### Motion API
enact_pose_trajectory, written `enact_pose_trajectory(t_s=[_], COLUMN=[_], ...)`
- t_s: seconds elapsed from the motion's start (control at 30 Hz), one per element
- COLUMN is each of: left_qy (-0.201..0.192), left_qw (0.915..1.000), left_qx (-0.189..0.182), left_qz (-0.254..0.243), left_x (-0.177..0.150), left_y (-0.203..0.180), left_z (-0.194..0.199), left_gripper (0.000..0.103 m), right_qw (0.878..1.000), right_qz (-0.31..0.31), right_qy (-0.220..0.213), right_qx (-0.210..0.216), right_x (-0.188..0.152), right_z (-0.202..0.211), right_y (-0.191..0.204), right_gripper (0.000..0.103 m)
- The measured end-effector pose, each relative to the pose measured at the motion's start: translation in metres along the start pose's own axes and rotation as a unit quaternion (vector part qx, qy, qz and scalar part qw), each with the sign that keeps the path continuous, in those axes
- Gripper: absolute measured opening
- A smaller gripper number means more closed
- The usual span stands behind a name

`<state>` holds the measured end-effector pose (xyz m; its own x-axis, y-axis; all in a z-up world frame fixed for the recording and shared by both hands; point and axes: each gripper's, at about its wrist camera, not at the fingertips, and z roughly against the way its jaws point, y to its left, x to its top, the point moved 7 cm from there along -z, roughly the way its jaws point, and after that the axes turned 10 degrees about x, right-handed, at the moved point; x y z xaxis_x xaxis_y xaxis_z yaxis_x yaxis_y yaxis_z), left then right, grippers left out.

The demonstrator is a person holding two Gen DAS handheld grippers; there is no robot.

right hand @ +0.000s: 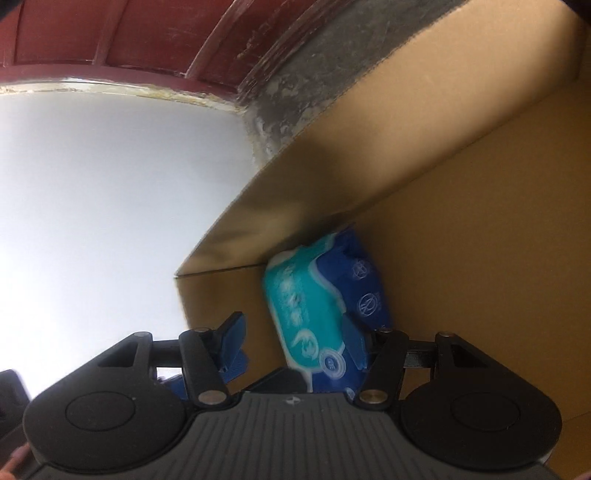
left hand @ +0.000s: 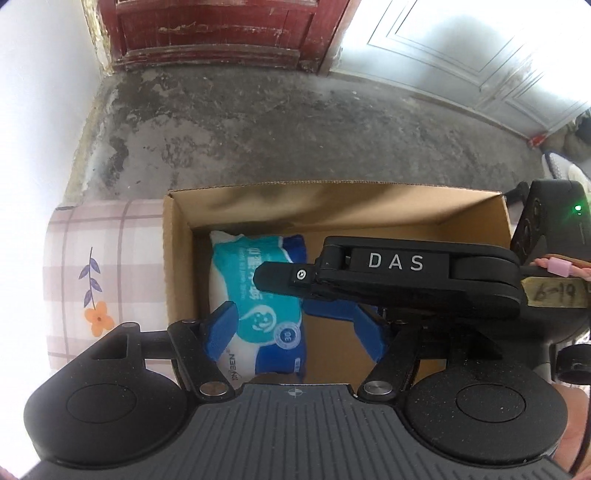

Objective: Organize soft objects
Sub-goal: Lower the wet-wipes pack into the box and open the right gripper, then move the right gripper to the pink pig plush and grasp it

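Note:
A soft teal, blue and white tissue pack [left hand: 258, 295] lies at the left end of an open cardboard box [left hand: 177, 258]. My left gripper [left hand: 295, 328] hangs open over it: the left blue finger [left hand: 221, 325] overlaps the pack's edge and the right finger [left hand: 369, 343] stands clear. The right gripper's black body [left hand: 399, 266] reaches in sideways from the right, its tip over the pack. In the right wrist view the pack [right hand: 314, 306] leans in the box corner [right hand: 369, 166]. My right gripper [right hand: 293, 341] is open around it, right finger [right hand: 352, 339] against the pack, left finger apart.
The box stands on a plaid cloth with a flower print [left hand: 103, 277]. Beyond it are a concrete floor [left hand: 295, 129], a red wooden door [left hand: 214, 33] and a white door [left hand: 480, 55]. A hand [left hand: 576, 424] shows at the lower right edge.

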<state>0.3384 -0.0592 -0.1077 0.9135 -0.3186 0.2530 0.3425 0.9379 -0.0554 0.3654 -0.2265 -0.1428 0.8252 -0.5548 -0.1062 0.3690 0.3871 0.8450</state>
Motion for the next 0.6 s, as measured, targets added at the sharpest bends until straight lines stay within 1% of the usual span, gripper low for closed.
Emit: enact_pose_trajectory(t_s=[0.13, 0.27, 0.37, 0.47, 0.6], left_qy=[-0.009, -0.034, -0.058, -0.088, -0.113], left_qw=[1.0, 0.9994, 0.9982, 0.9958, 0.9928], left_qx=[0.0, 0.009, 0.015, 0.019, 0.03], left_qz=[0.003, 0.001, 0.005, 0.013, 0.029], left_x=[-0.002, -0.006, -0.013, -0.023, -0.045], left_y=[0.0, -0.002, -0.004, -0.005, -0.006], left_z=[0.009, 0.029, 0.052, 0.079, 0.11], left_gripper=[0.069, 0.069, 0.069, 0.07, 0.071], right_qw=[1.0, 1.0, 0.999, 0.997, 0.994], right_qz=[0.0, 0.014, 0.031, 0.048, 0.074], right_qy=[-0.008, -0.019, -0.03, -0.049, -0.062], right_qx=[0.01, 0.017, 0.025, 0.043, 0.048], right_x=[-0.001, -0.002, -0.007, -0.016, -0.039], right_z=[0.004, 0.02, 0.05, 0.083, 0.122], right_y=[-0.001, 0.006, 0.016, 0.026, 0.037], right_gripper=[0.061, 0.061, 0.061, 0.061, 0.061])
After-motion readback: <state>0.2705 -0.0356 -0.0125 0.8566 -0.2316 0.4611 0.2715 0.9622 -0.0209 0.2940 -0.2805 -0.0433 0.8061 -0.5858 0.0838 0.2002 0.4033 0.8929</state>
